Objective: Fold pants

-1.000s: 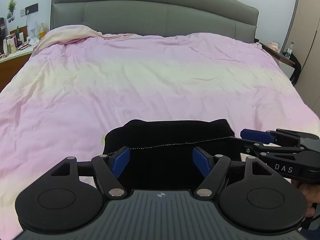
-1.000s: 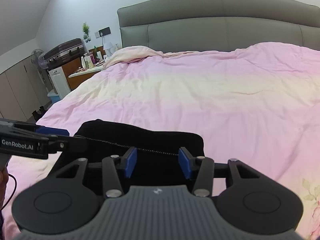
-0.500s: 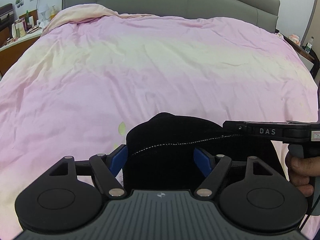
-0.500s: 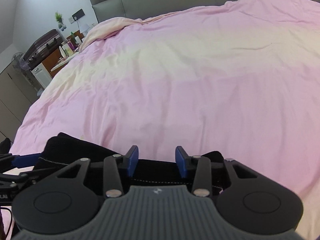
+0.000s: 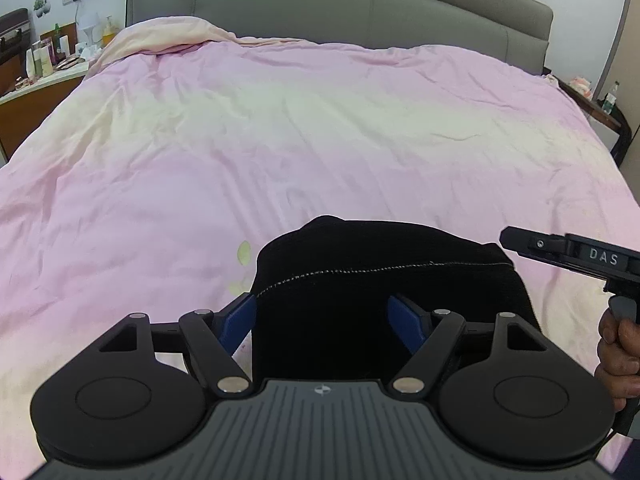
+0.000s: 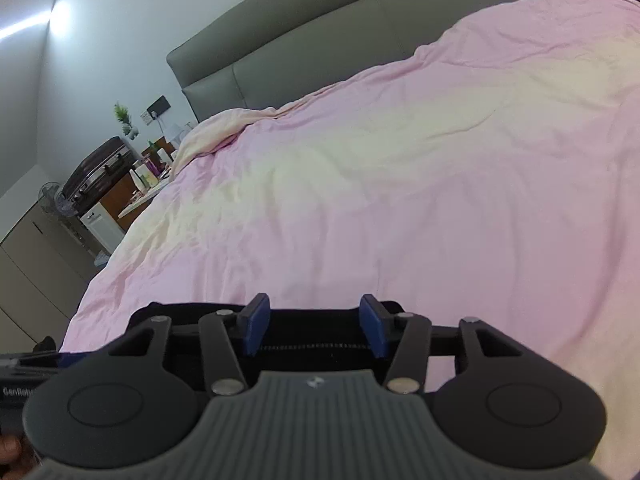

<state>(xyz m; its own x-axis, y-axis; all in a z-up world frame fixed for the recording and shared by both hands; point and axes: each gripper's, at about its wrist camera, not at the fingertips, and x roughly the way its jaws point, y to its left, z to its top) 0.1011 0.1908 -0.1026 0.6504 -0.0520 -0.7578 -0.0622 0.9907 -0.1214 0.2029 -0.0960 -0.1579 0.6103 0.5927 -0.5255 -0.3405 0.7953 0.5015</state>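
Pants (image 5: 372, 292), black, bunched in folded heap on pink duvet (image 5: 304, 144) at near edge of bed, white stitch line across top. L gripper (image 5: 322, 318) spread wide, blue pads either side of heap, nothing pinched. R gripper (image 6: 314, 326) also wide apart, over pants' edge, holding nothing. R tool seen at right of left-wrist view, hand on grip. Grey headboard (image 5: 360, 12) behind; nightstand w/ bottles (image 5: 44, 68) far left.

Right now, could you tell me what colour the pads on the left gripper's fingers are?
Blue, on black fingers; the left wrist view shows them best.
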